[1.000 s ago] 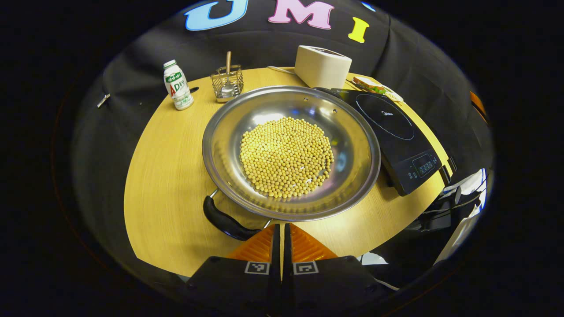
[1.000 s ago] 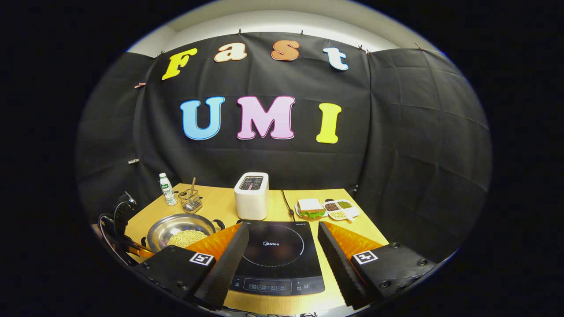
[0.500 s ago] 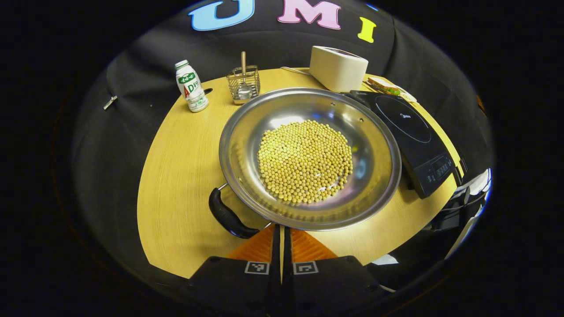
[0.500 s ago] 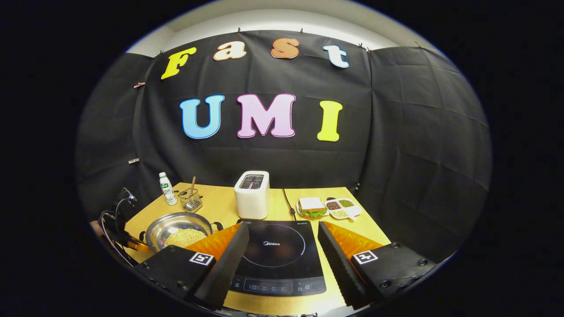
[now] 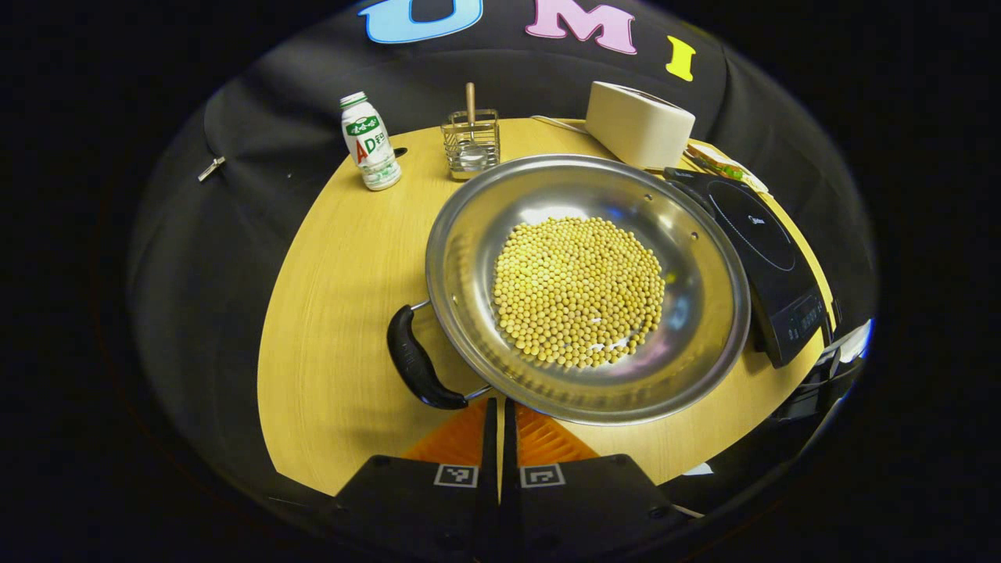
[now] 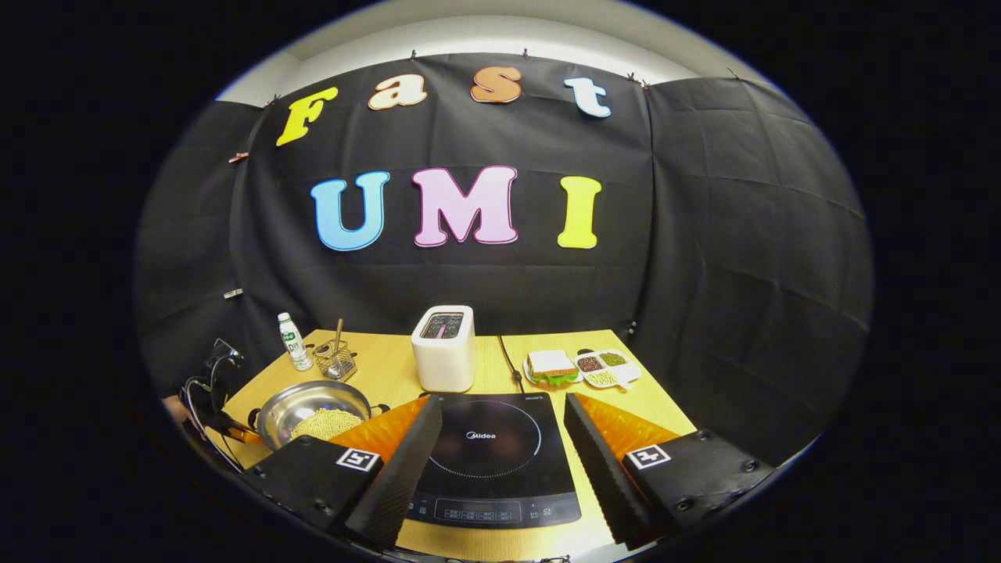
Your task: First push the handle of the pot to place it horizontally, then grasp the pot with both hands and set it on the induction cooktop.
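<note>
steel pot (image 5: pixel 469 258) of beans, black handle (image 5: pixel 414 367), beside black cooktop (image 5: pixel 770 262)

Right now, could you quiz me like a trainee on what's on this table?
1. True or false: the pot already sits on the cooktop.
2. What fills the pot? A) rice B) yellow beans C) water
3. Fill in: the left claw is ____, the right claw is open.

Key: 1 false, it sits on the table beside the cooktop; 2 B; 3 shut.

pot (image 5: pixel 586 285) handle (image 5: pixel 414 367) swung further sideways
</note>
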